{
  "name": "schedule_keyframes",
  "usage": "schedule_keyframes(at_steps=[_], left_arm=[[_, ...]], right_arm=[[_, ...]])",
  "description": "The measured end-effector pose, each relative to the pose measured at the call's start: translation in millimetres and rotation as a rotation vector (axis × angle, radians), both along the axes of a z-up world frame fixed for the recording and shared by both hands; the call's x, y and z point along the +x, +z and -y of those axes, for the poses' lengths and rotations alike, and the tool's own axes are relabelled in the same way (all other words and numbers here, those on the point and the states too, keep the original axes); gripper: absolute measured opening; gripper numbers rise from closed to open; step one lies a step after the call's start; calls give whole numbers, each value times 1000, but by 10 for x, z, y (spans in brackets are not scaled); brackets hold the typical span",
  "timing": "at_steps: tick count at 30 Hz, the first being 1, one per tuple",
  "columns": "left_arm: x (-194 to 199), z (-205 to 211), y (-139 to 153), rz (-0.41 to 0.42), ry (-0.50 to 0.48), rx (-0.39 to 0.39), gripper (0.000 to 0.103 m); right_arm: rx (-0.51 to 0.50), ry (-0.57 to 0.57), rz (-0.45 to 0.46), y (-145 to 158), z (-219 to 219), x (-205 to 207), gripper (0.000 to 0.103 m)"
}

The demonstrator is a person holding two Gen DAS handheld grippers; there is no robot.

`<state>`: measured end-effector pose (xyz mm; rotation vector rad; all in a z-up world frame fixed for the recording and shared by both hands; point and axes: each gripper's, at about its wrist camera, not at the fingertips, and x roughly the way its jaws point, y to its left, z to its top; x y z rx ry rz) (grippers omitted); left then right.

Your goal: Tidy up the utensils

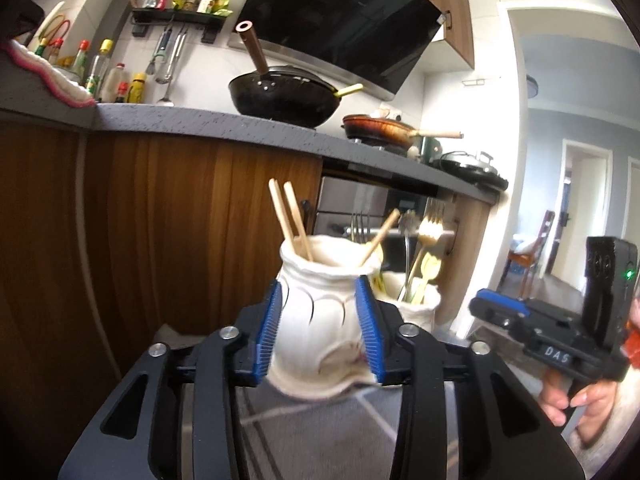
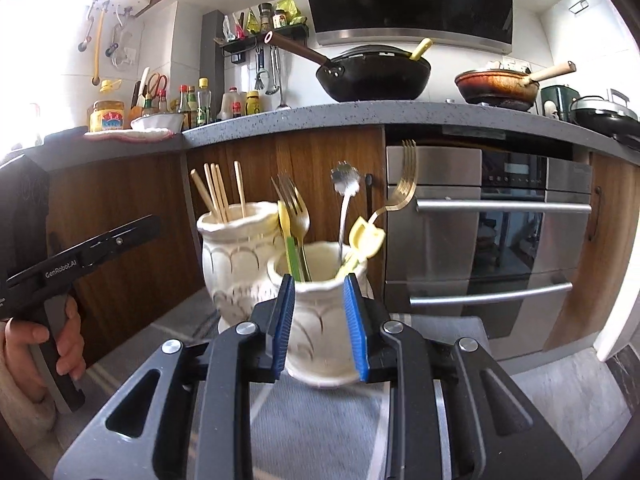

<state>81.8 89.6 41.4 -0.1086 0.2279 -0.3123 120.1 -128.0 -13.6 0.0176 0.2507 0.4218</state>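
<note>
My left gripper (image 1: 318,320) is shut on a cream ceramic jar (image 1: 320,312) that holds wooden chopsticks (image 1: 290,216). It holds the jar tilted, above the grey mat. My right gripper (image 2: 318,312) is shut on a second cream jar (image 2: 316,320) holding gold forks (image 2: 404,184), a silver spoon (image 2: 344,184) and yellow-green utensils (image 2: 366,240). The chopstick jar (image 2: 236,256) stands just left of it in the right wrist view. The fork jar (image 1: 420,304) shows behind the first jar in the left wrist view.
A grey striped mat (image 2: 312,432) lies under the jars. Wooden cabinet doors (image 1: 160,220) and a steel oven (image 2: 488,232) stand behind. The grey counter (image 2: 320,116) carries a black wok (image 2: 376,72), a brown pan (image 2: 496,84) and sauce bottles (image 2: 200,104).
</note>
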Motion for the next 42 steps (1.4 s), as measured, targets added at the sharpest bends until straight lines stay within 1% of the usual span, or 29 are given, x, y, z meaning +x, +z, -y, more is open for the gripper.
schedule_keyframes(at_steps=[1, 4, 6, 7, 9, 10, 11, 12, 14, 15, 17, 22, 24, 30, 35, 42], left_arm=[[-37, 16, -20, -4, 4, 9, 44], [-143, 77, -70, -11, 17, 42, 50], [-217, 120, -106, -13, 31, 69, 60], [-250, 138, -125, -13, 36, 80, 61], [-304, 174, -157, -13, 49, 105, 67], [-325, 192, -166, -10, 57, 118, 69], [-343, 207, -172, -6, 64, 126, 74], [-356, 215, -176, -1, 69, 129, 79], [-375, 239, -176, 10, 73, 133, 81], [-374, 244, -182, 12, 76, 137, 84], [-372, 255, -199, 13, 80, 143, 88], [-370, 279, -242, 29, 110, 177, 94], [-366, 266, -247, 29, 112, 172, 95], [-357, 275, -249, 27, 116, 177, 96], [-361, 291, -247, 29, 112, 182, 97], [-363, 299, -247, 26, 119, 180, 97]], right_arm=[[-2, -3, -7, -18, 19, -31, 27], [-2, -9, -19, -63, 64, -110, 34], [-11, -17, -16, -86, 85, -153, 40], [-19, -21, -12, -96, 91, -171, 44], [-23, -14, -4, -104, 90, -204, 51], [-21, -1, 5, -105, 84, -227, 59], [-22, 8, 14, -106, 77, -241, 67], [-25, 12, 24, -108, 75, -256, 70], [-33, 10, 48, -110, 57, -285, 79], [-34, 9, 61, -114, 55, -297, 80], [-38, -2, 84, -123, 49, -318, 88], [-22, -22, 95, -111, 79, -328, 92], [-16, -31, 95, -110, 96, -326, 93], [-8, -34, 107, -100, 111, -345, 93], [-33, -32, 131, -98, 63, -393, 94], [-25, -43, 115, -101, 86, -362, 94]])
